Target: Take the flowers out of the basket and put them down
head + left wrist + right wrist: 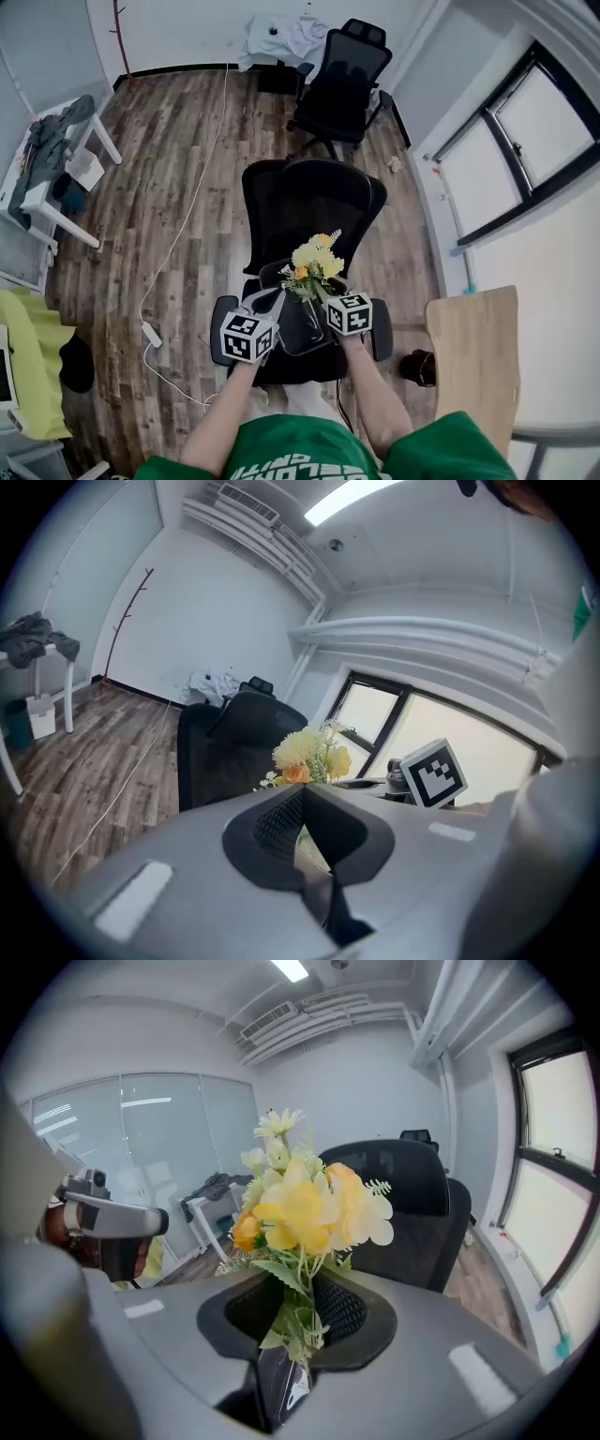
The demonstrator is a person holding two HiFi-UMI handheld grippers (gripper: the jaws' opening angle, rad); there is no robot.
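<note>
The right tool (291, 1335) pinches the stems of the yellow-and-orange flower bunch (309, 1204). The left tool (309, 846) is clamped on the dark basket (302, 330) rim, above the black office chair (309, 202).

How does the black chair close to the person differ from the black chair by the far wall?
The near chair stands right before the person, its seat under the flowers; the far chair stands off near the wall. The far chair has a headrest; the near chair shows none. Both are black office chairs.
</note>
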